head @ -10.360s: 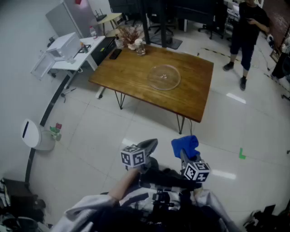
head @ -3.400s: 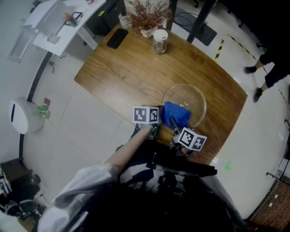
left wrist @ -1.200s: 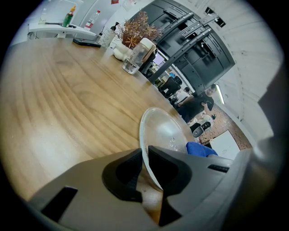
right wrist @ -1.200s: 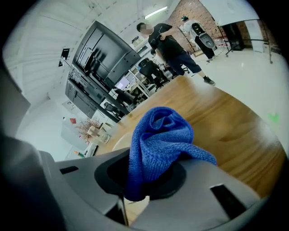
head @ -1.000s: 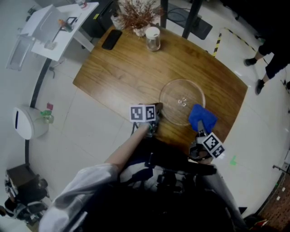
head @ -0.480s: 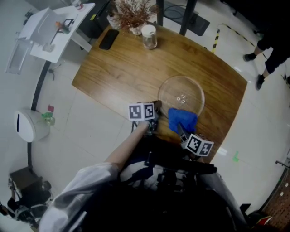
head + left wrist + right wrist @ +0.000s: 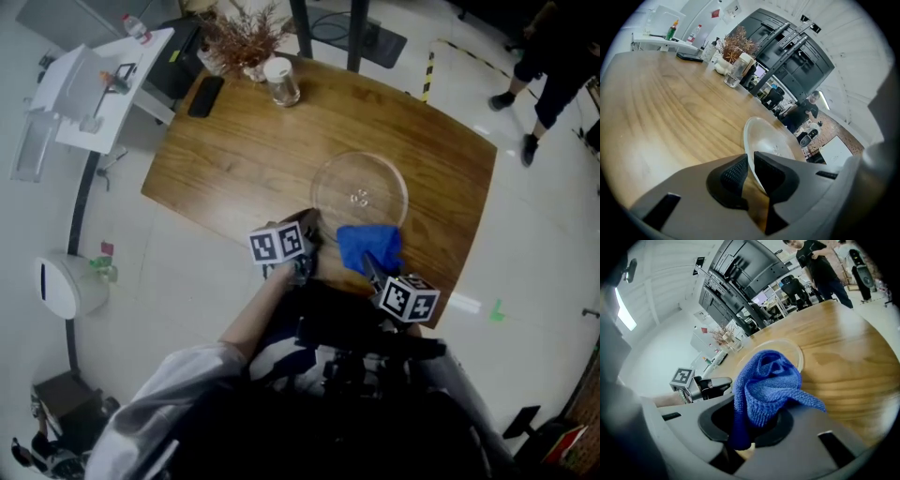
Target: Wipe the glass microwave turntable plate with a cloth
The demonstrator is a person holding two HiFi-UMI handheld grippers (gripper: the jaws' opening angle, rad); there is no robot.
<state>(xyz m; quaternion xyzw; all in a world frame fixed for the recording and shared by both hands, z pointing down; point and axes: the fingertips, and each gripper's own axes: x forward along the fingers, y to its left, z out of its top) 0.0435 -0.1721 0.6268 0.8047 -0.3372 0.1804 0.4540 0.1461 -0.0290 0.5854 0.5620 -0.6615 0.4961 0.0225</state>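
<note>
From the head view, looking down on a wooden table (image 7: pixel 234 159); counting one glass turntable plate (image 7: pixel 360 192) lying flat toward the near edge, one blue cloth (image 7: pixel 368 246) bunched at its near rim, one jar (image 7: pixel 280 82), one dark phone (image 7: pixel 203 96) and one dried plant (image 7: pixel 239 37) along the far side; spotting the left gripper (image 7: pixel 307 228) at the plate's near-left edge and the right gripper (image 7: pixel 373 265) just beside it, under the cloth.

On to the left gripper view: pinched on the plate's rim, pads nearly meeting with the glass edge between them; judging that glass stiff, slick and breakable, so best held right there at the rim and kept flat on the wood.

Over to the right gripper view: clamped on the cloth, soft folds spilling forward past the jaws; likely light and limp, good for pressing down and sweeping; hard to tell whether touching glass yet.
</note>
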